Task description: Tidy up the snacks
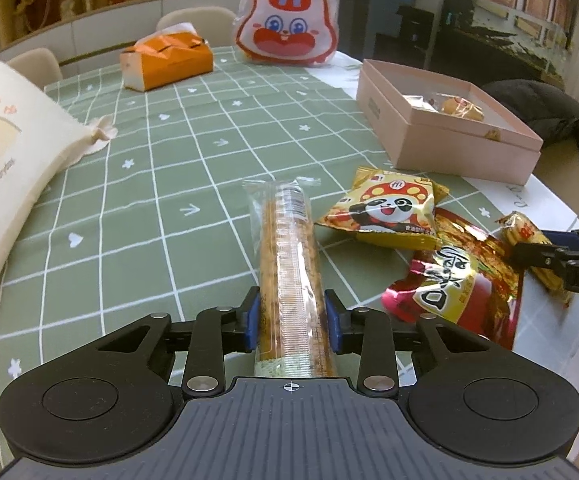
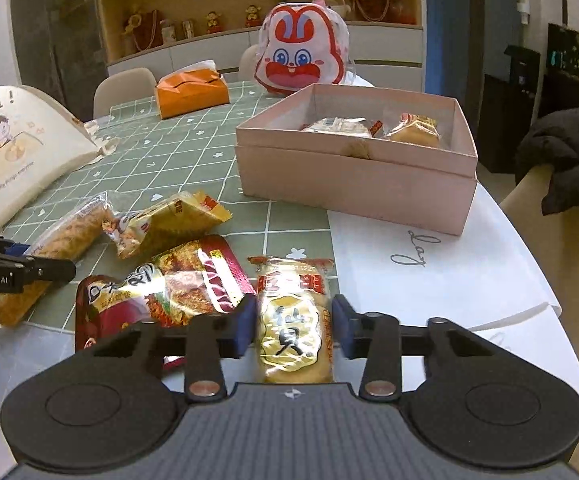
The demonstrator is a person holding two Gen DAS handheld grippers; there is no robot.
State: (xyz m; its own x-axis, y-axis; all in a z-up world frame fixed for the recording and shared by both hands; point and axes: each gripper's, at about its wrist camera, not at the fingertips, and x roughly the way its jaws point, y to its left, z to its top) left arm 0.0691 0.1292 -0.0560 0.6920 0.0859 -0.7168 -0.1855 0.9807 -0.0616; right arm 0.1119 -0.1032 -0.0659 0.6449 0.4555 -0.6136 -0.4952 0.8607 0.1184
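Left gripper point(image 1: 292, 322) clamps long clear-wrapped cracker stick point(image 1: 289, 264) low over green cloth point(image 1: 137, 184). Right gripper point(image 2: 294, 326) pinches gold rice cracker point(image 2: 294, 320) at table's edge, near pink box point(image 2: 353, 176) holding other snacks.

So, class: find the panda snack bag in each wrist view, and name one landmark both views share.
Left wrist view: panda bag right of centre, below the pink box.
Right wrist view: panda bag left of centre, lower left of the box.
Shared landmark: rabbit bag.
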